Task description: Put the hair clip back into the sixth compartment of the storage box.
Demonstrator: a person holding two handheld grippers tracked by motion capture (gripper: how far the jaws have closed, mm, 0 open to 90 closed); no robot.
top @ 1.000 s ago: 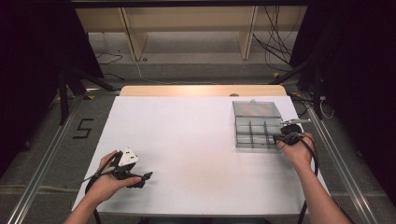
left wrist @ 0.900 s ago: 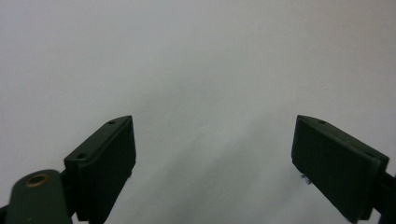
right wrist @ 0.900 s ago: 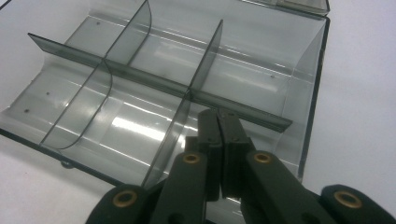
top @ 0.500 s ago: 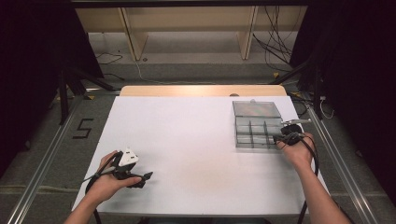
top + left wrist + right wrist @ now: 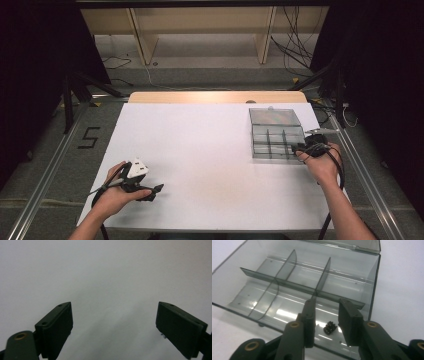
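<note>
At the right of the high view the right gripper (image 5: 299, 148) hangs over the near right compartment of the clear compartment box (image 5: 275, 131); its jaws have just been opening, and a small black part (image 5: 330, 328) lies loose on the floor between them. Lower left, the left gripper (image 5: 150, 190) rests on the white table (image 5: 200, 150), jaws wide and empty

Overhead view; two close gripper-mounted views.

The white bench (image 5: 210, 150) lies bare across its middle and left. At the right edge, the clear smoky plastic compartment box (image 5: 276, 131) stands with thin upright dividers (image 5: 322, 273) splitting its inside.
</note>
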